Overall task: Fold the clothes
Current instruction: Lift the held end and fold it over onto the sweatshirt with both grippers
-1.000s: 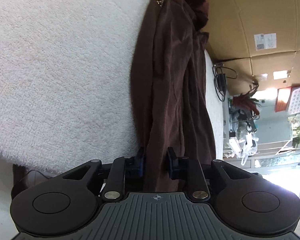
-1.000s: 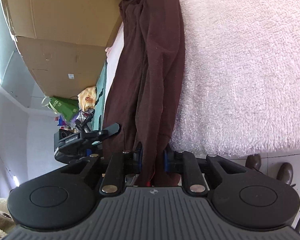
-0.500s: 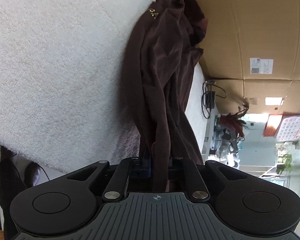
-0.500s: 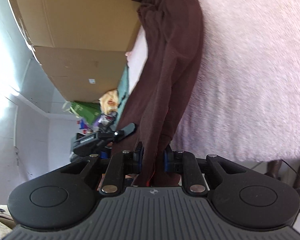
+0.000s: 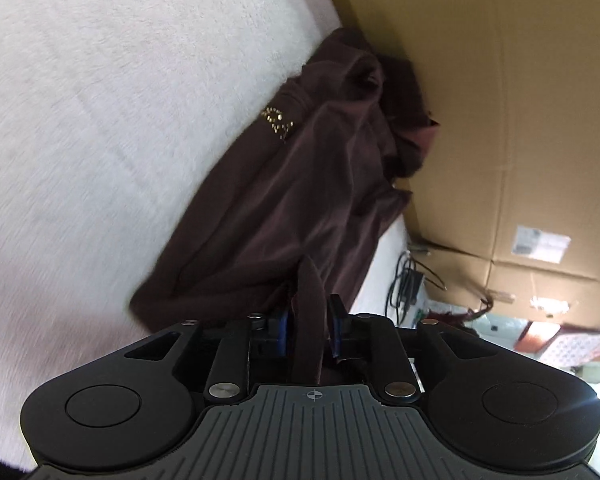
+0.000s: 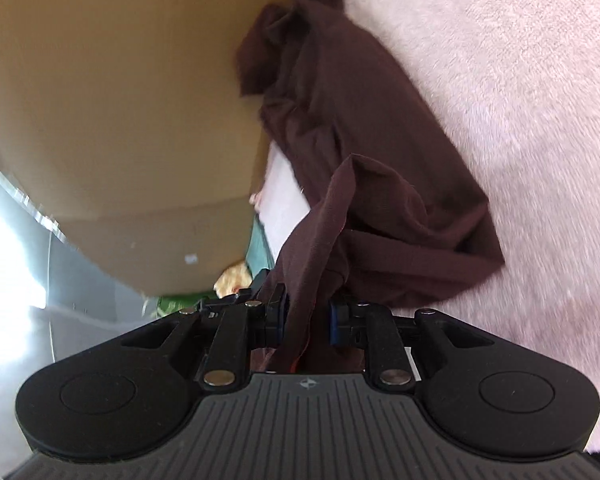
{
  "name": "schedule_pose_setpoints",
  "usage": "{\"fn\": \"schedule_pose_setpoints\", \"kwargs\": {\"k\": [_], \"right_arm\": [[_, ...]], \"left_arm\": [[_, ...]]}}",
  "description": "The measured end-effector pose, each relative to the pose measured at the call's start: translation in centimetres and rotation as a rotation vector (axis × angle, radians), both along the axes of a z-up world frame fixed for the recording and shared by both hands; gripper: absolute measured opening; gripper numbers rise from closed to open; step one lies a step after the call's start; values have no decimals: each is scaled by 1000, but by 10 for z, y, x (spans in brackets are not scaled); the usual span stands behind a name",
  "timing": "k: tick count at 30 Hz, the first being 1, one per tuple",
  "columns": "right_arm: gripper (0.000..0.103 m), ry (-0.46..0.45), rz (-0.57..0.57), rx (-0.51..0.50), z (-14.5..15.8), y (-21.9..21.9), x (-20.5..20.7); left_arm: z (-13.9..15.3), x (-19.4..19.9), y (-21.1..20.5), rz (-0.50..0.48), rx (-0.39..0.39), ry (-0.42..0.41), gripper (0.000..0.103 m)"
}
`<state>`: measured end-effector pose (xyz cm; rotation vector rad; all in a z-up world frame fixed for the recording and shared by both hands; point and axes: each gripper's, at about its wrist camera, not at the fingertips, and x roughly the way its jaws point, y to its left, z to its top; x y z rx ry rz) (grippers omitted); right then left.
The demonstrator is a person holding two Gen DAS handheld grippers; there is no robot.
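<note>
The left gripper [image 5: 307, 330] is pinching a fold of the dark brown garment [image 5: 300, 184] between its fingers [image 5: 281, 326], which are standing narrow with only the cloth between them. In the left wrist view the garment is lying on the white fleece blanket [image 5: 100, 140], running from the fingers toward 1 o'clock, and its far bunched end is touching the cardboard box [image 5: 500, 80] at 1 o'clock. A small gold stud decoration [image 5: 278, 123] is showing on the cloth near its 11 o'clock edge. Some black cables [image 5: 406, 284] are lying on the blanket at 3 o'clock.

The right gripper [image 6: 306, 322] is also holding a raised fold of the same garment [image 6: 364, 128], its fingers [image 6: 277, 320] closed narrowly on the cloth. In this view the garment is spreading from the fingers toward 12 o'clock over the blanket [image 6: 520, 80], which is looking pinkish here, and the box [image 6: 120, 100] is filling the side from 9 to 11 o'clock. A green bag [image 6: 176, 304] is showing just left of the fingers. Both views are slightly blurred.
</note>
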<state>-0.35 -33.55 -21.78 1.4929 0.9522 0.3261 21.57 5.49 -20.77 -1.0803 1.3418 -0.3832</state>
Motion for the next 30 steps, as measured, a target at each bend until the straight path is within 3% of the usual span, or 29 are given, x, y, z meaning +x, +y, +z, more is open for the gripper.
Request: {"fn": "schedule_pose_setpoints", "kwargs": {"k": [5, 7, 8, 14, 20, 25, 30], "right_arm": [[32, 109, -88, 9, -12, -10, 36], [60, 140, -117, 23, -14, -15, 44], [64, 153, -130, 32, -15, -16, 47], [68, 171, -178, 96, -15, -19, 61], [70, 226, -255, 116, -21, -18, 76], [70, 190, -271, 140, -11, -20, 68], [70, 179, -235, 118, -7, -20, 78]], "left_arm": [[-17, 34, -9, -15, 39, 87, 58], [-19, 42, -11, -19, 32, 125, 71], [-20, 46, -12, -21, 29, 144, 73], [-19, 68, -22, -37, 19, 215, 81], [-33, 79, -19, 21, -34, 360, 85], [-17, 75, -10, 17, -62, 327, 88], [-21, 92, -15, 38, -53, 316, 88]]}}
